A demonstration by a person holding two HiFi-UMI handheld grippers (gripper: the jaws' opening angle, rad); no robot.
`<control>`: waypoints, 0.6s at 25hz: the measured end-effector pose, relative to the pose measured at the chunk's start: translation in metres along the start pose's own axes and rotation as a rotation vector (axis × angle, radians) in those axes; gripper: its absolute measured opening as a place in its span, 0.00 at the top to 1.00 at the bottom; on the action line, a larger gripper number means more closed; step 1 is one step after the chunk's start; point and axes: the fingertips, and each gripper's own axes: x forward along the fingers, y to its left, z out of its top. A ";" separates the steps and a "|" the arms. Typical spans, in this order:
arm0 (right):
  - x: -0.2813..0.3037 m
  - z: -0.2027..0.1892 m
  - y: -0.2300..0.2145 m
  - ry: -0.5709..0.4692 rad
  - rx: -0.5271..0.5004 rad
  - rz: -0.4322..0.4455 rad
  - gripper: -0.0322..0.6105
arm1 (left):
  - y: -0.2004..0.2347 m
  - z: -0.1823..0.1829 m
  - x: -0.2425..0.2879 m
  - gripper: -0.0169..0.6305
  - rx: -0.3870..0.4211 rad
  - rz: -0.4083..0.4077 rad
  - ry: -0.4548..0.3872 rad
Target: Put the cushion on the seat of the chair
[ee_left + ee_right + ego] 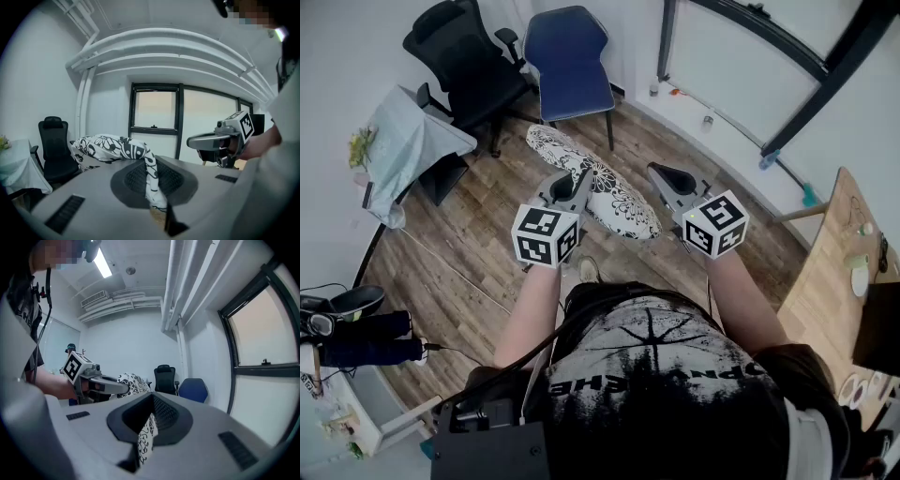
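Observation:
The cushion [605, 187], white with a black flower print, hangs in the air over the wooden floor, held between both grippers. My left gripper [570, 186] is shut on its near left edge; a fold of the fabric [151, 180] shows pinched between the jaws. On the cushion's right edge my right gripper [664, 178] is shut, with a strip of printed cloth [145, 437] caught in its jaws. The blue chair [570, 58] stands further ahead by the wall, its seat bare. It also shows in the right gripper view as the blue chair [192, 390].
A black office chair [469, 61] stands left of the blue one. A small table with a pale cloth [408, 141] is at the left. A wooden desk [830, 281] runs along the right. A bag and cables [356, 323] lie on the floor at the left.

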 end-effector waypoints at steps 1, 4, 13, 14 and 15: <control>-0.001 0.000 -0.001 -0.001 -0.001 0.000 0.92 | -0.002 0.000 0.001 0.93 0.003 0.001 0.000; -0.003 -0.001 -0.004 -0.001 -0.003 0.001 0.92 | -0.006 0.001 0.003 0.93 0.012 0.002 0.003; 0.003 0.005 -0.005 -0.014 0.005 0.013 0.92 | -0.003 0.005 0.006 0.93 0.019 0.005 0.010; 0.003 0.005 -0.005 -0.019 0.015 0.019 0.92 | -0.003 0.005 0.006 0.93 0.019 0.006 0.012; 0.003 0.006 -0.005 -0.023 0.024 0.026 0.92 | -0.002 0.005 0.007 0.93 0.020 0.008 0.013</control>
